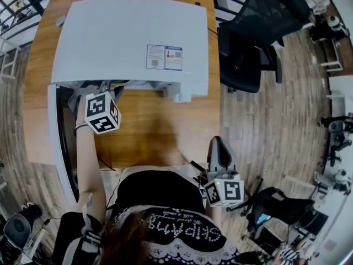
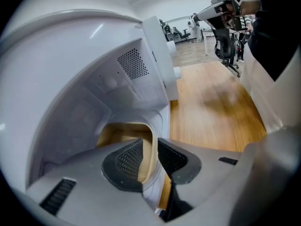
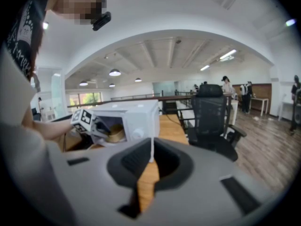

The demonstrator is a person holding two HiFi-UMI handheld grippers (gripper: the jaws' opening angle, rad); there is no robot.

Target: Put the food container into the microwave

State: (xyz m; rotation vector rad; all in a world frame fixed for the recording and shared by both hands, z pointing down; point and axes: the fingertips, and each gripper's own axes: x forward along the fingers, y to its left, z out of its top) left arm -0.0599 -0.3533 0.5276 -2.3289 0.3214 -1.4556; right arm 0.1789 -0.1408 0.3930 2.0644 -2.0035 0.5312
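The white microwave [image 1: 132, 37] stands on the wooden table [image 1: 160, 126] with its door [image 1: 55, 142] swung open at the left. My left gripper [image 2: 149, 157] reaches into the cavity, and only its marker cube [image 1: 102, 112] shows from above. A tan food container [image 2: 123, 133] rests on the cavity floor. Its near rim lies in the gap between my left jaws, which stand open and do not press on it. The right gripper view shows the container [image 3: 114, 134] inside the microwave [image 3: 134, 119]. My right gripper [image 1: 219, 145] hangs by the person's waist, shut and empty.
A black office chair [image 1: 248, 43] stands right of the table on the wood floor. A bare stretch of tabletop [image 2: 216, 112] lies in front of the microwave. Other people and desks stand far off in the room [image 3: 244, 98].
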